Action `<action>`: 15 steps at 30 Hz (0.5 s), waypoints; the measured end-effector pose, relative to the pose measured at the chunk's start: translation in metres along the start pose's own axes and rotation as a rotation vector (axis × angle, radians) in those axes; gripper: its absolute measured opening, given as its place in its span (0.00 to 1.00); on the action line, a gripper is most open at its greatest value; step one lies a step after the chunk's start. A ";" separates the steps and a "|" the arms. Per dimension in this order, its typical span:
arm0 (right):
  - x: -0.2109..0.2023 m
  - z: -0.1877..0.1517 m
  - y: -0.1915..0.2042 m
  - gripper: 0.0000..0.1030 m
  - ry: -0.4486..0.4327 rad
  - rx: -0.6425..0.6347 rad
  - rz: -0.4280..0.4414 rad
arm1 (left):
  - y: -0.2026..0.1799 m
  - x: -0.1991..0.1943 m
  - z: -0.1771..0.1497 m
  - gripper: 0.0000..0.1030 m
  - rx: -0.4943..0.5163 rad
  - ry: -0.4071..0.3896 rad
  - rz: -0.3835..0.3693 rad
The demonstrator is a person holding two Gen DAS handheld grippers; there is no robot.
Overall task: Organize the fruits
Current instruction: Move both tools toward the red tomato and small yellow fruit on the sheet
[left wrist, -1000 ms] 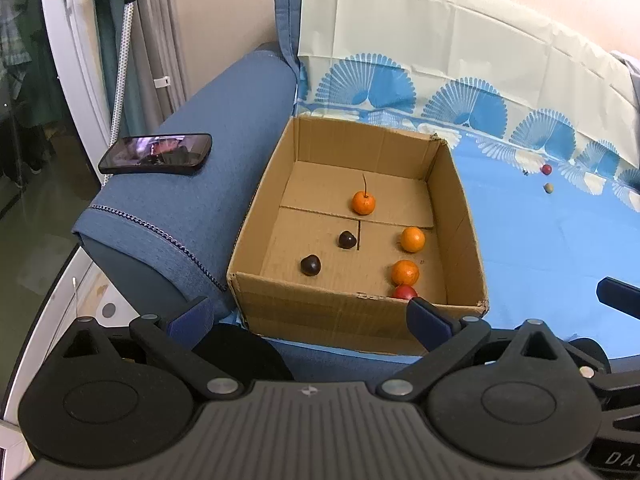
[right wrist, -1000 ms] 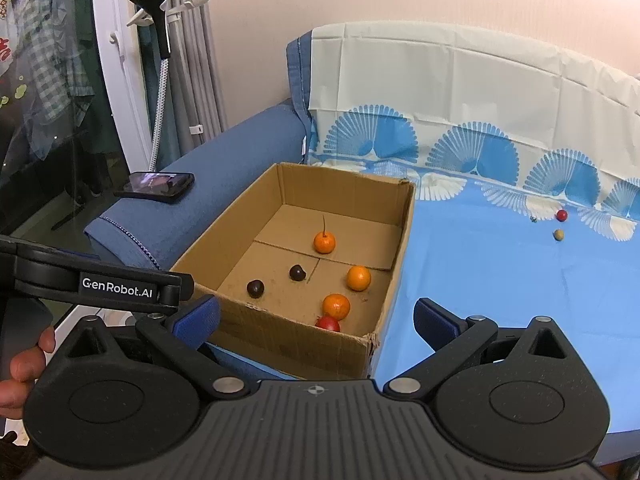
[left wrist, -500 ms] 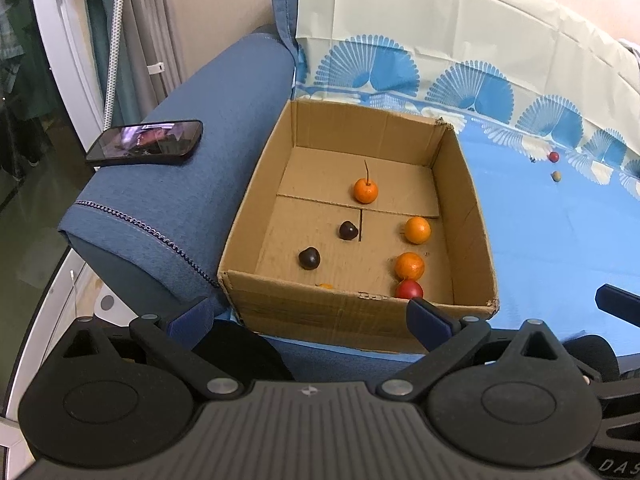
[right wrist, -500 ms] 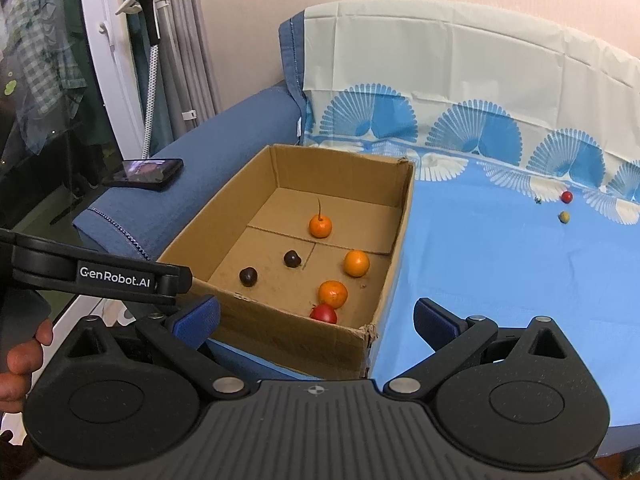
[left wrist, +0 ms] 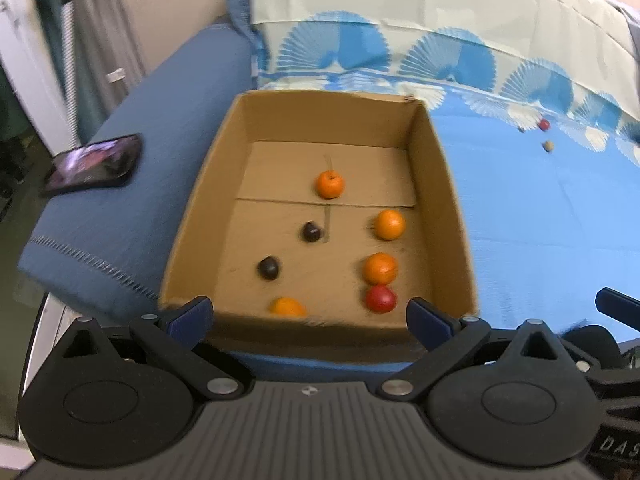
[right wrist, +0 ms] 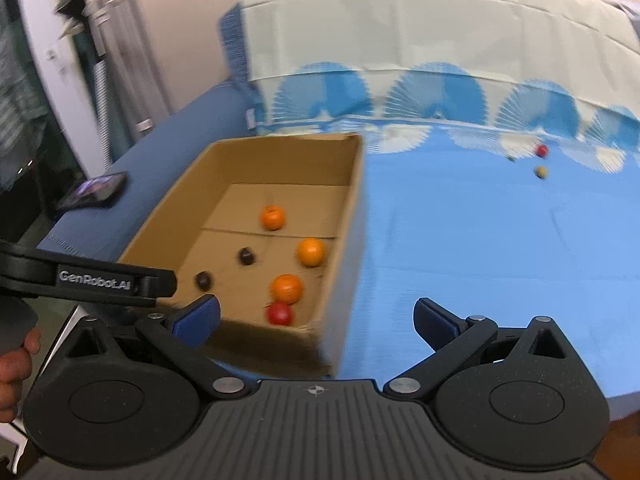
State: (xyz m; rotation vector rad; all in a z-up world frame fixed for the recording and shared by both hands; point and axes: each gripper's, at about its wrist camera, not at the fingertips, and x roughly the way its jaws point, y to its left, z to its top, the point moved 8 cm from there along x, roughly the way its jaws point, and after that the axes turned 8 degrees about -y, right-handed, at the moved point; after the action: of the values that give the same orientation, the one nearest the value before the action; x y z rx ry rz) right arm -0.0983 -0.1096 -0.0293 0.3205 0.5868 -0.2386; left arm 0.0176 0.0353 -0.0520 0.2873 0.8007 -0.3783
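On the blue patterned cloth (left wrist: 520,220) sits an open cardboard box (left wrist: 448,216), its left side against a blue upholstered armrest (left wrist: 120,208) where a dark phone (left wrist: 94,164) lies. Inside the box, an orange fruit with a thin stem (left wrist: 329,185) lies on the far flap. Nearer, along the right wall, a second orange fruit (left wrist: 389,224) and a third orange fruit (left wrist: 380,268) lie in a line, with a red fruit (left wrist: 380,298) touching the third one on its near side. Two dark round fruits lie toward the left: one dark fruit (left wrist: 312,232) near the middle seam, the other dark fruit (left wrist: 268,268) nearer and further left. A fourth orange fruit (left wrist: 287,307) lies against the near wall, partly hidden by it. Far off to the right on the cloth, well apart from the box, lie a small red fruit (right wrist: 542,150) and a small yellowish fruit (right wrist: 541,171).

Both tools are spread wide and hold nothing. The left hand-held gripper (left wrist: 310,314) hangs over the box's near edge. The right hand-held gripper (right wrist: 316,318) hangs over the box's near right corner; part of a hand (right wrist: 14,360) shows at that view's left edge. Both views are blurred.
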 end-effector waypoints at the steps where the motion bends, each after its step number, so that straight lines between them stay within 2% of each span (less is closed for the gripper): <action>1: 0.001 0.001 -0.010 0.99 -0.001 0.015 -0.014 | -0.009 0.004 0.004 1.00 0.015 0.003 -0.010; 5: 0.005 0.007 -0.065 0.99 -0.009 0.085 -0.101 | -0.057 0.024 0.027 1.00 0.084 0.004 -0.056; 10: 0.010 0.016 -0.158 0.99 -0.026 0.163 -0.248 | -0.135 0.058 0.060 1.00 0.142 -0.004 -0.164; 15: 0.012 0.029 -0.266 0.99 -0.085 0.206 -0.425 | -0.238 0.113 0.109 1.00 0.210 -0.083 -0.254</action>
State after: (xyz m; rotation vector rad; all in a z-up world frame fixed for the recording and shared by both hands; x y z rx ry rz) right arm -0.1559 -0.3677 -0.0737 0.3807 0.5432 -0.7222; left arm 0.0561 -0.2454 -0.0891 0.3647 0.7181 -0.7117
